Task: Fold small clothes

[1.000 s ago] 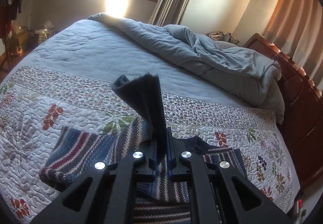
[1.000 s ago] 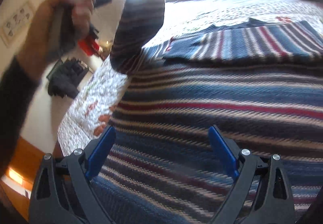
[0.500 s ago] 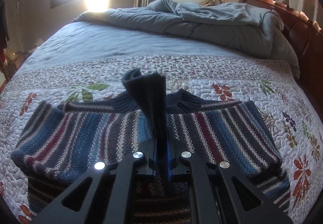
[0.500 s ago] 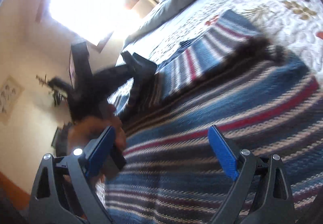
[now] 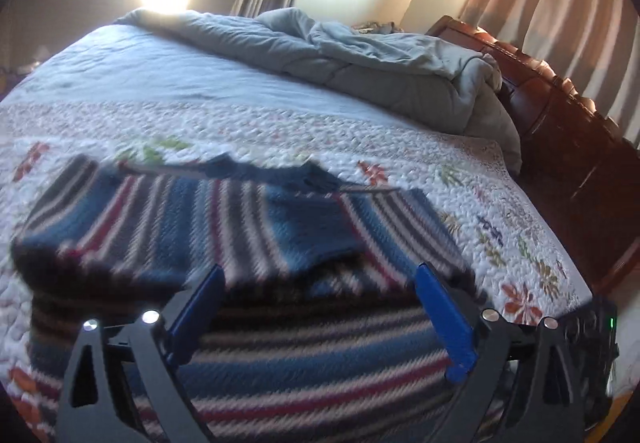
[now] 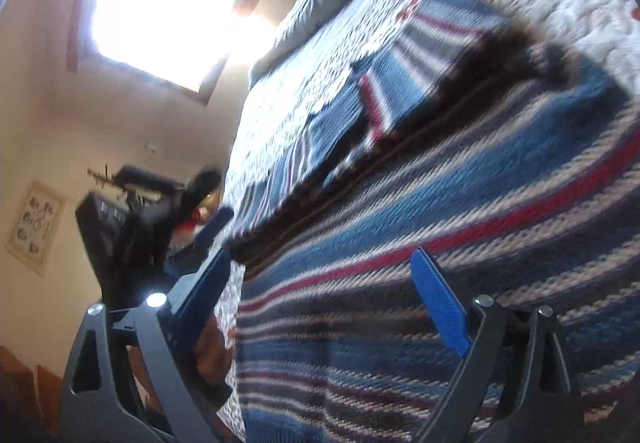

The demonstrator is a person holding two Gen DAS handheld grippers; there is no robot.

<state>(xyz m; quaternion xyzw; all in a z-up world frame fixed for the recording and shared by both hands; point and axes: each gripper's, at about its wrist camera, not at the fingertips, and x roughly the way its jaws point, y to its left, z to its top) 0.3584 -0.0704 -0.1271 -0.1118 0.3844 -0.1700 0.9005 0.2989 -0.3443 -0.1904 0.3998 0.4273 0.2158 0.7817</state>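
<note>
Both grippers spread wide, empty | left gripper (image 5: 320,319) just released sleeve | striped sweater (image 5: 248,219) lies folded, frame centre, on bed (image 5: 240,83) | right gripper (image 6: 332,299) hovers, blurry | sleeve fold probably done.

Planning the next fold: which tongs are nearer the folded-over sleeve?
Left, likely. The left tongs hang open at the edge of the folded sleeve; the right tongs hang open over the sweater body, sleeve farther ahead.
</note>
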